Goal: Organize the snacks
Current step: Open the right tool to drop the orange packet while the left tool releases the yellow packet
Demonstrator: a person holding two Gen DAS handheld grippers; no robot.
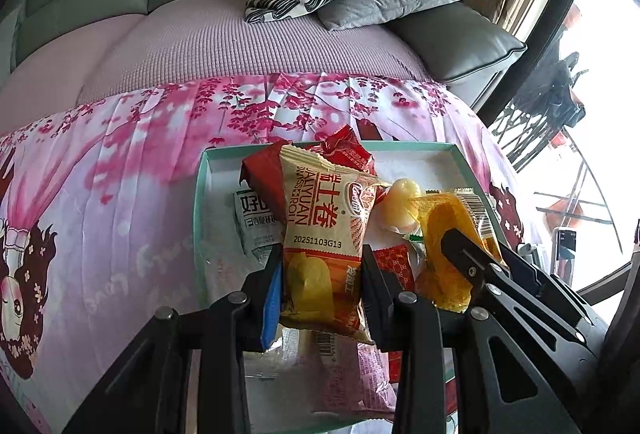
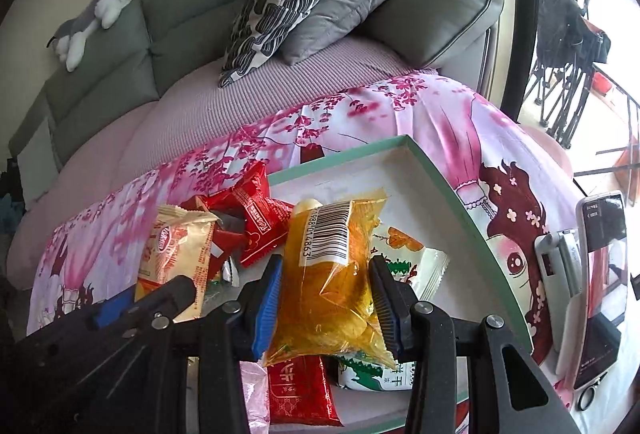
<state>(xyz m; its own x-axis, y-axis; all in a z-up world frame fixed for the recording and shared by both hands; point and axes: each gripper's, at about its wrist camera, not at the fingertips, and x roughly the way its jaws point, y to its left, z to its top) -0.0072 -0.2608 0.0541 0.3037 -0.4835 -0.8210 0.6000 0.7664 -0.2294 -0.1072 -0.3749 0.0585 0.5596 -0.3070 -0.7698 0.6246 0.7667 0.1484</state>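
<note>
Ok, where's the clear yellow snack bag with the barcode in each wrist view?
Left wrist view: yellow snack bag lower right, gripped by the right claw entering from the right.
Right wrist view: yellow snack bag bottom center, held between the claw's pads.
Shared landmark: the teal-rimmed box.

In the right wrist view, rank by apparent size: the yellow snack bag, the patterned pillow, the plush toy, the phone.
1. Patterned pillow and yellow snack bag: look about equal; the bag sits right at the camera in the right gripper, so I won't rank them.
2. Phone.
3. Plush toy.
</note>
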